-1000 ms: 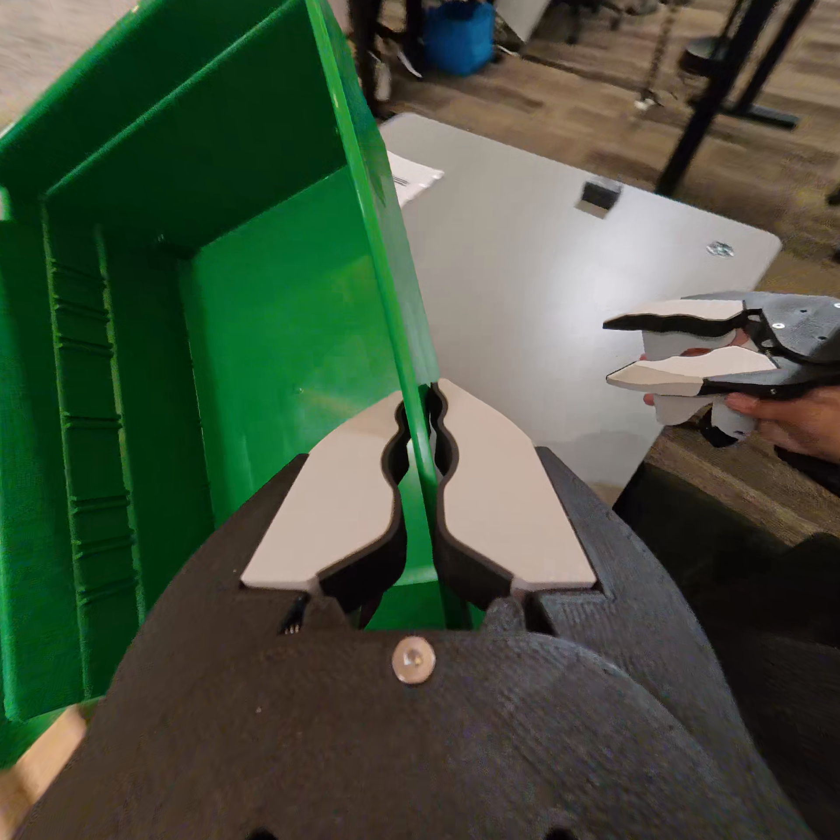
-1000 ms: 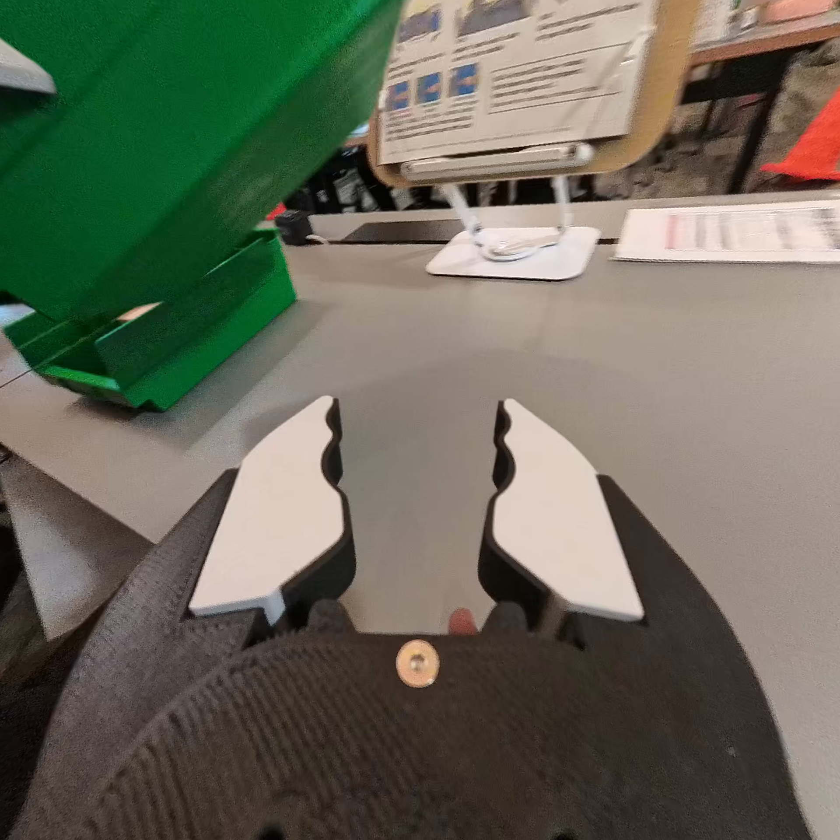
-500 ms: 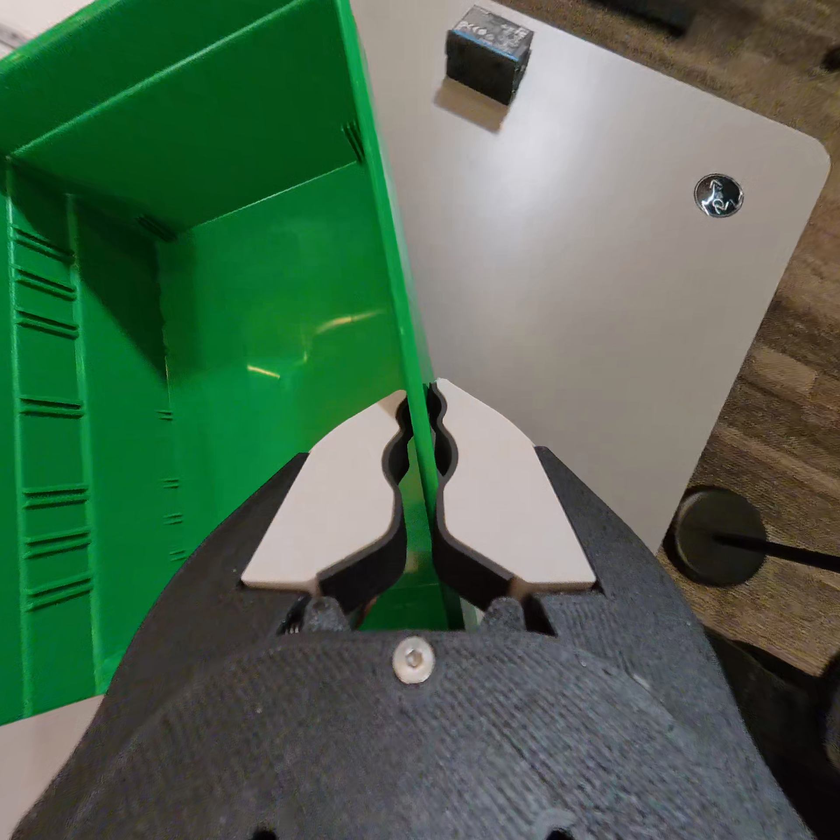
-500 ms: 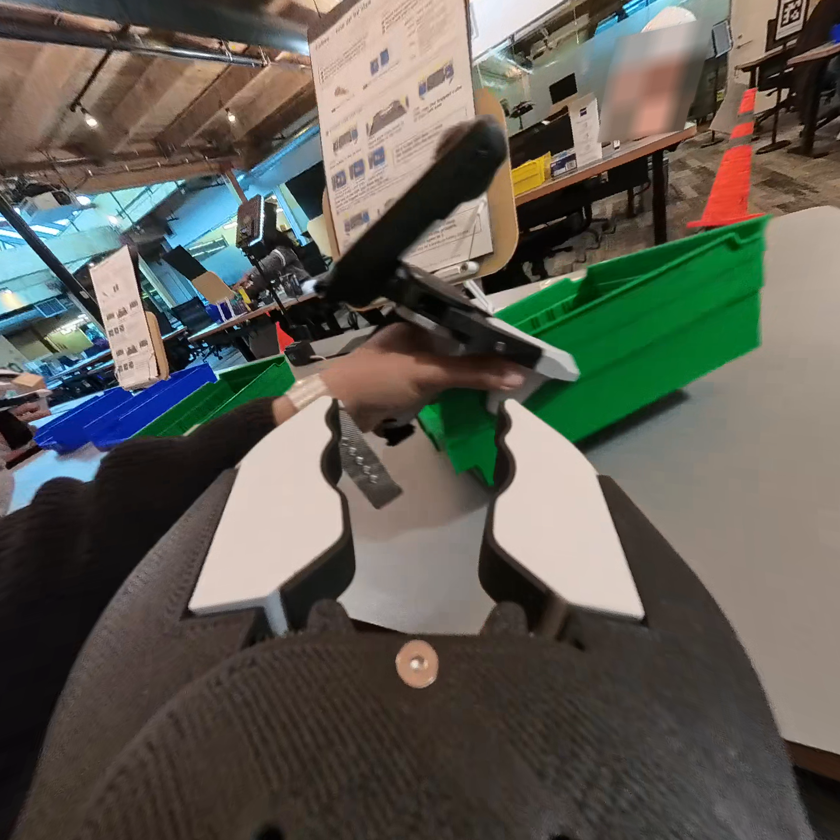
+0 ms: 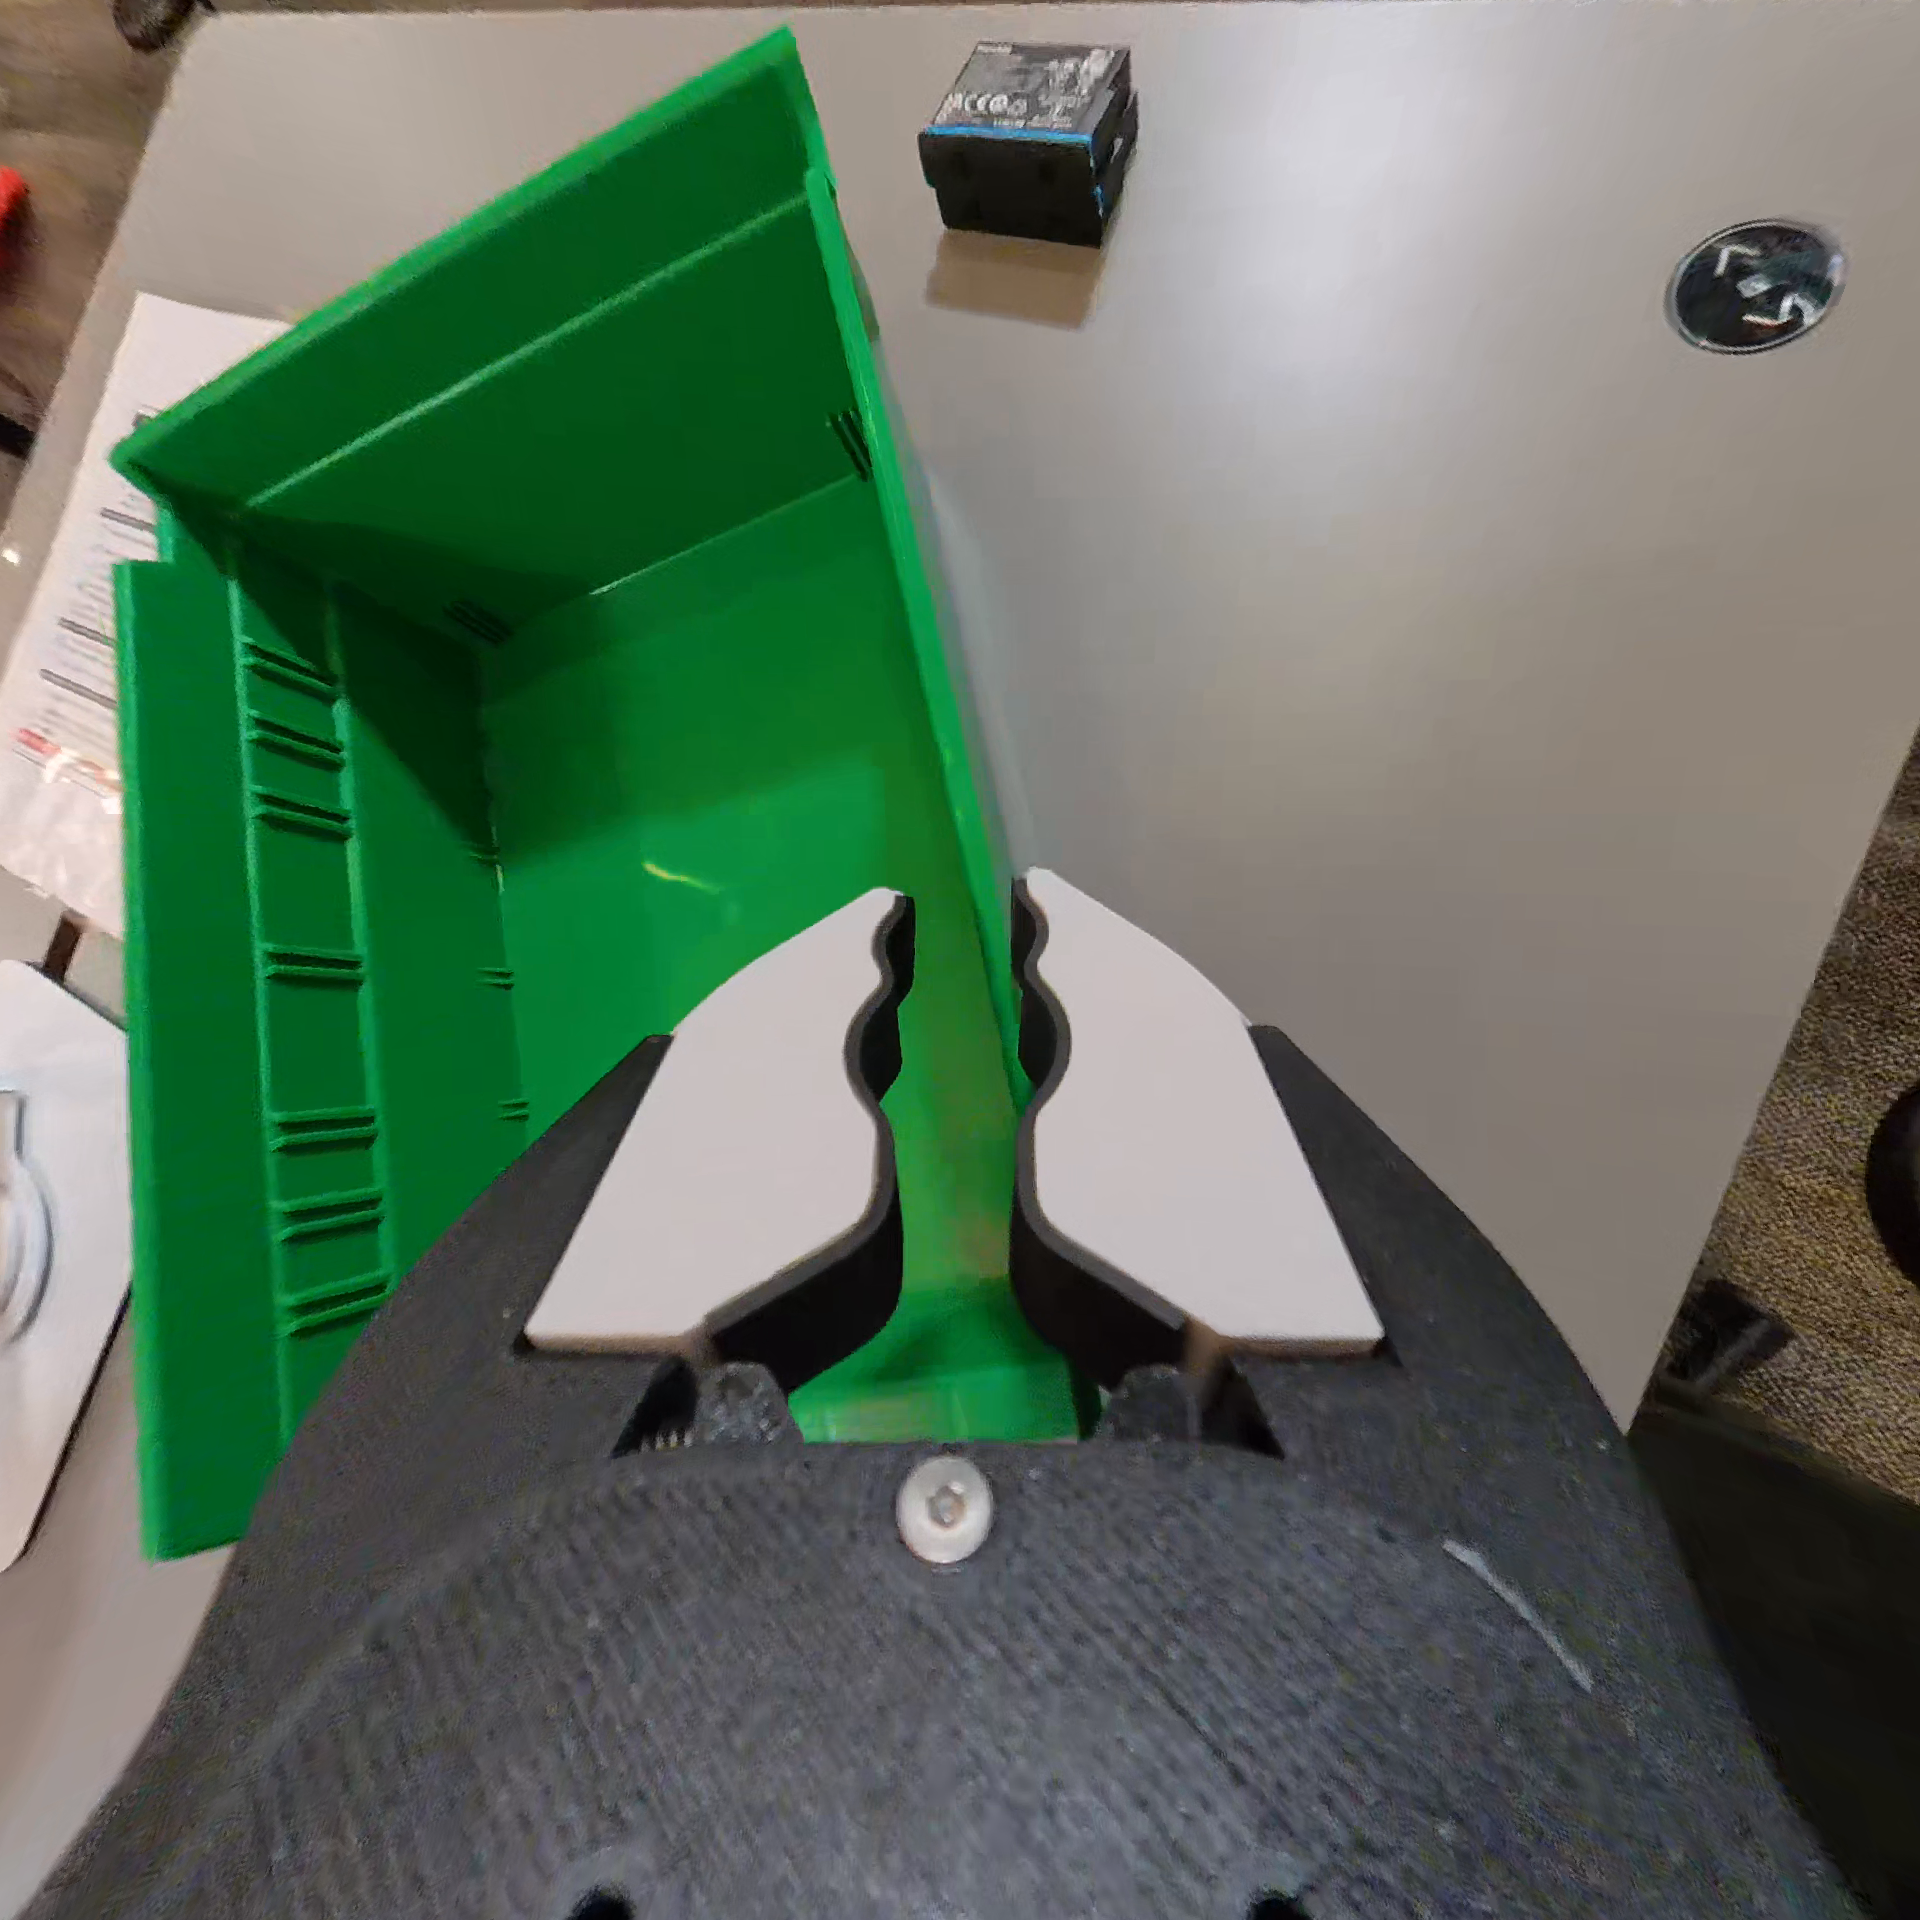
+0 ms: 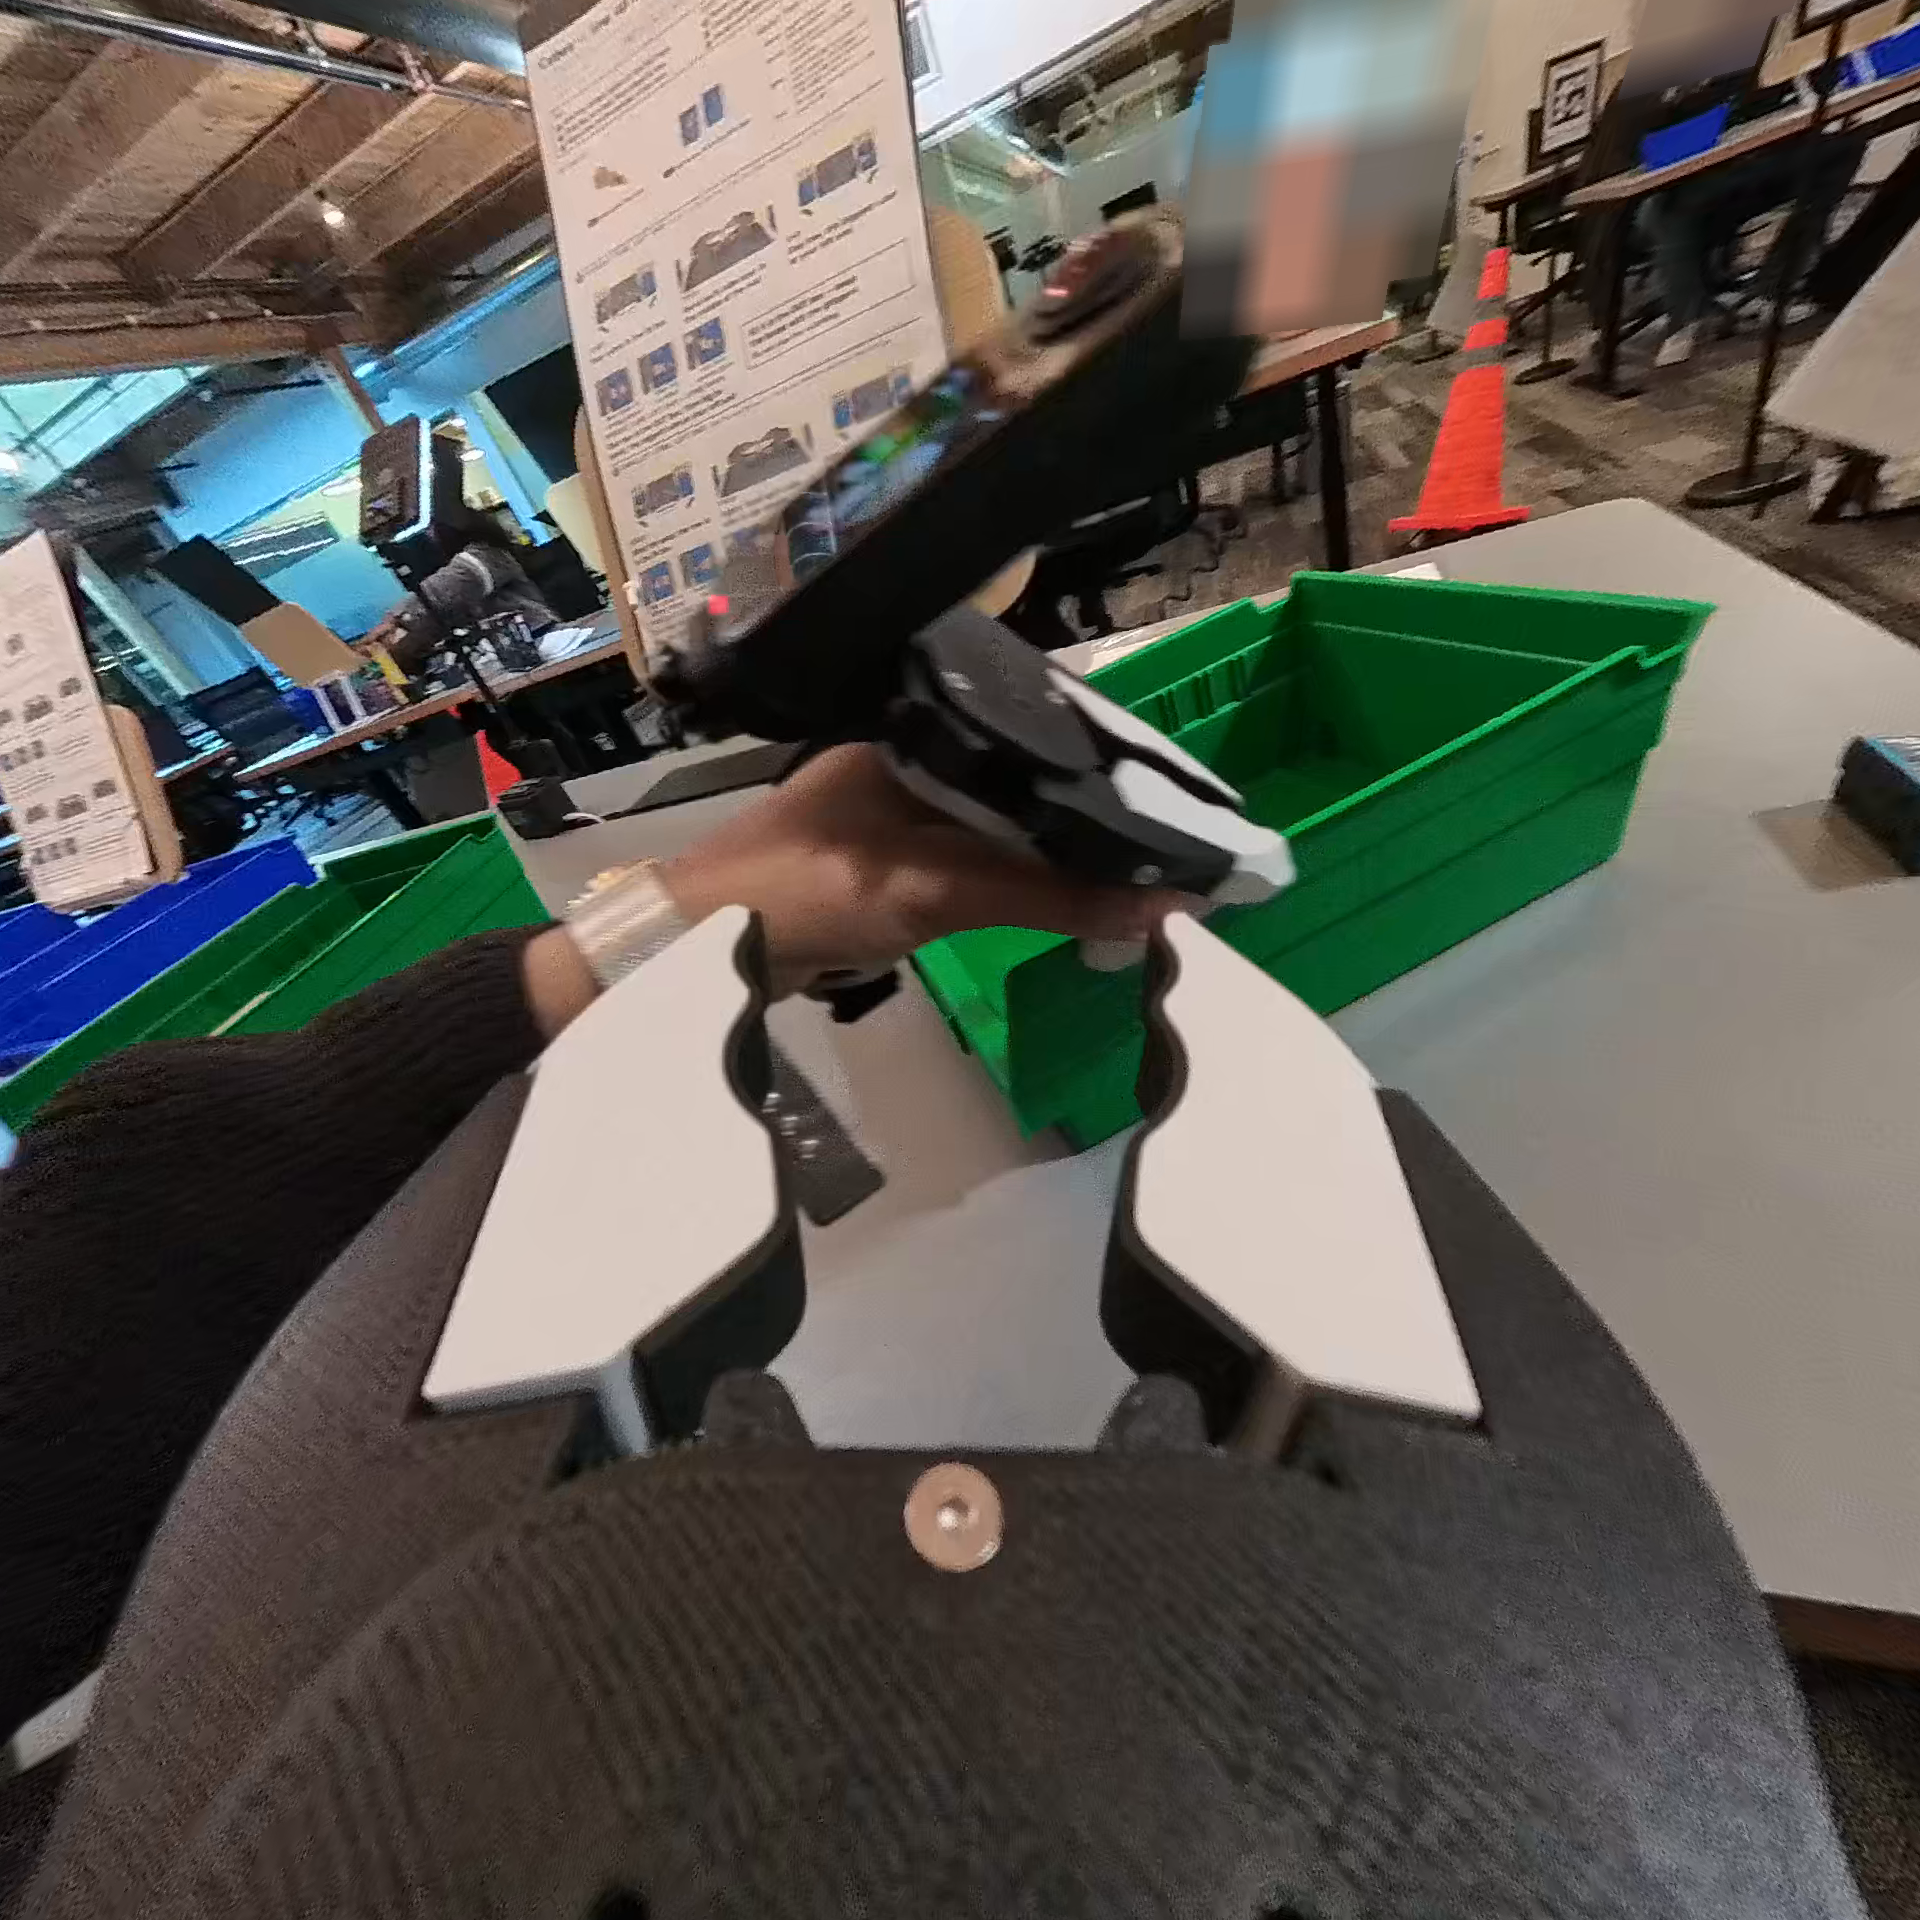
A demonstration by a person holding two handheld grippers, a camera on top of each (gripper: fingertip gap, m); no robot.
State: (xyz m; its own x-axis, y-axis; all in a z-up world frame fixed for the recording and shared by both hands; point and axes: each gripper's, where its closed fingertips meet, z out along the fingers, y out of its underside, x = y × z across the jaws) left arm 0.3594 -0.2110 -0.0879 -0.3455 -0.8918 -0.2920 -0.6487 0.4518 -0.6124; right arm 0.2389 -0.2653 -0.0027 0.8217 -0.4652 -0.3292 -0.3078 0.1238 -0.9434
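Observation:
A green plastic bin point(image 5: 312, 935) rests on the grey table point(image 5: 1403, 727). In the left wrist view its right side wall runs between my left gripper's point(image 5: 961, 894) pads. The jaws stand parted: a gap shows between the left pad point(image 5: 883, 997) and the wall, so the wall is not clamped. The right wrist view shows the same bin point(image 6: 1455, 790), with the left gripper point(image 6: 1247, 852) in a person's hand at its near corner. My right gripper point(image 6: 956, 925) is open and empty, hovering just short of the bin's near end.
A small black box point(image 5: 1029, 140) and a round metal grommet point(image 5: 1756, 286) lie on the table beyond the bin. Paper sheets point(image 5: 73, 644) are at its left. Another green bin point(image 6: 395, 914), blue bins point(image 6: 125, 935), a poster board point(image 6: 748, 291) and an orange cone point(image 6: 1465, 416) stand farther off.
My left gripper's jaws, clamped on the bin's wall before, have parted. The bin came down from tilted in the air to the table. The right gripper swung round to face the bin, still open.

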